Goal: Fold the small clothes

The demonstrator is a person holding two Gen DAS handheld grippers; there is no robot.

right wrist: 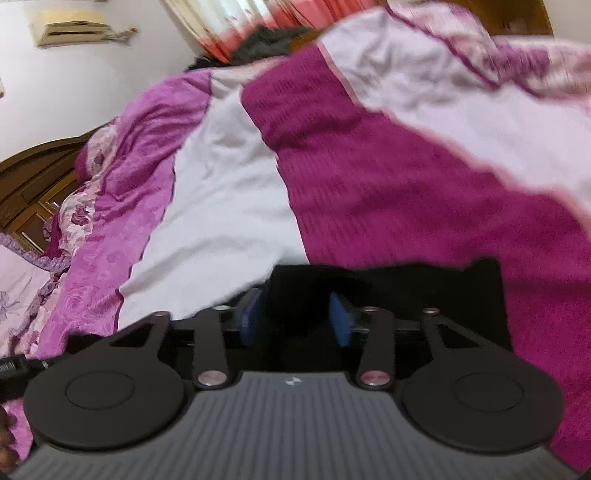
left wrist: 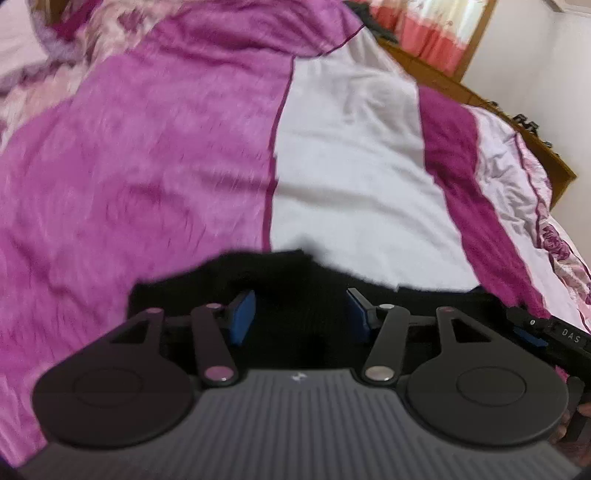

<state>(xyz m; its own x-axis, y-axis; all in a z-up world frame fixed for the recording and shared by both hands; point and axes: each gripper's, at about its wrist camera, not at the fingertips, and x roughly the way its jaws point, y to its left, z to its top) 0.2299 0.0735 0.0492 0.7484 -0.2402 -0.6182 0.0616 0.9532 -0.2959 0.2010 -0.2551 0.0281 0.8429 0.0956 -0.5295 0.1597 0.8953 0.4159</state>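
Left hand-held gripper (left wrist: 301,314) low over black garment (left wrist: 288,266), fingers apart; right hand-held gripper (right wrist: 298,317) same, apart.

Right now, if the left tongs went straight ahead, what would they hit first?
The black garment, lying between the open left tongs. Beyond it is the white and magenta bedspread; depth is unclear.

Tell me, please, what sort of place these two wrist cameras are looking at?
Most likely a bedroom in a home. A pink, magenta and white bedspread covers a bed with a carved wooden headboard, a wall air conditioner hangs above, and red-and-cream curtains hang behind.
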